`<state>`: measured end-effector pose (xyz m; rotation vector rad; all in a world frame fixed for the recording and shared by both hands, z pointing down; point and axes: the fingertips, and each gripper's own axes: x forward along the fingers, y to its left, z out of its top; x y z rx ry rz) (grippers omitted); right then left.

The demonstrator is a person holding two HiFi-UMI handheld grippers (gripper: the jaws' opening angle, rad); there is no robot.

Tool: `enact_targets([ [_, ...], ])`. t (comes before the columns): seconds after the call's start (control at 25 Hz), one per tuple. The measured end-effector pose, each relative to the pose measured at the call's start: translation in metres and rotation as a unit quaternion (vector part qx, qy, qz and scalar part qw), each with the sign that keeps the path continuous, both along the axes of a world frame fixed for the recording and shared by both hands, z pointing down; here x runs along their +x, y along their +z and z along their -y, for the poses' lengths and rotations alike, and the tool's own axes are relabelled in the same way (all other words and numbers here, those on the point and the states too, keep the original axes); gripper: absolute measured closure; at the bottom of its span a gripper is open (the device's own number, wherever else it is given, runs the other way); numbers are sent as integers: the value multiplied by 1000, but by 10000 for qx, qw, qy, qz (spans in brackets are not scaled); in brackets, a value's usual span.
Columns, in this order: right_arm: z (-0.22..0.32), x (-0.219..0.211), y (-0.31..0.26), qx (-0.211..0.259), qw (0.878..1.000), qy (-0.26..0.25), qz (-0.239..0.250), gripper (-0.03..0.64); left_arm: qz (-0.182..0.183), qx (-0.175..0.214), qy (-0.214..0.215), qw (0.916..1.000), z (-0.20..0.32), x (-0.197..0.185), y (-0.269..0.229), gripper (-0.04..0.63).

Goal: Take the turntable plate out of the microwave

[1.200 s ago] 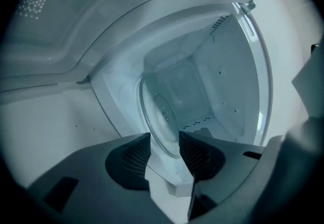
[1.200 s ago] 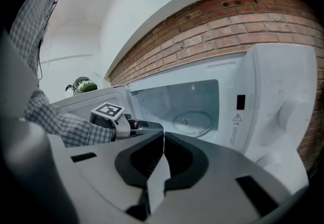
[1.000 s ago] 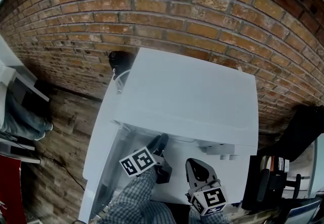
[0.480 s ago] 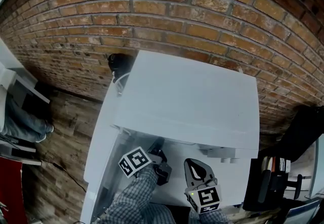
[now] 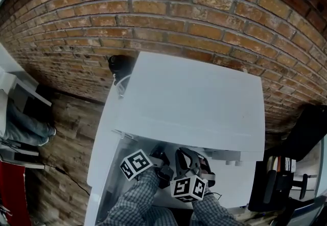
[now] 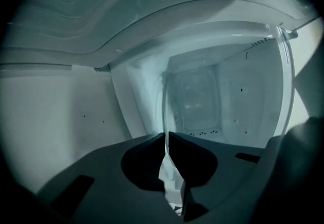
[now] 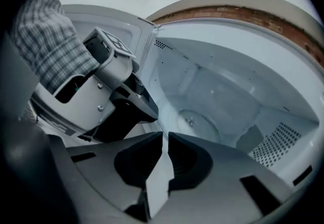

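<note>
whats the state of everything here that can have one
microwave, door open
plate, gripped by its rim
left hand-held gripper, jaws closing on the plate's rim
right hand-held gripper, shut, empty, at the microwave's mouth

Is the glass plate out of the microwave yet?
Not yet. Done: the door of the microwave is open. In hand: the jaws of the left gripper are closing on the rim of the turntable plate, inside the cavity. The right gripper is shut and empty. Left: lifting the plate out.
</note>
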<state>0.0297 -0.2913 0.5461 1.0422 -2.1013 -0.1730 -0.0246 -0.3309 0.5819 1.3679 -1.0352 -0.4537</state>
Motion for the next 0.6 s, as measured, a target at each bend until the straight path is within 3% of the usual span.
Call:
enact_targets([
  [0.12, 12, -6, 6, 32, 9993, -127, -347, 595, 58, 40, 112, 9999, 1, 0, -1, 566],
  [0.32, 22, -19, 15, -176, 9965, -625, -532, 592, 52, 61, 231, 9997, 2, 1, 0, 566],
  [0.44, 23, -24, 23, -297, 9920, -971, -753, 526, 53, 92, 333, 9994, 2, 4, 0, 566],
  [0.6, 30, -21, 30, -461, 9893, -999, -954, 525, 10, 83, 385, 9992, 1, 6, 0, 566],
])
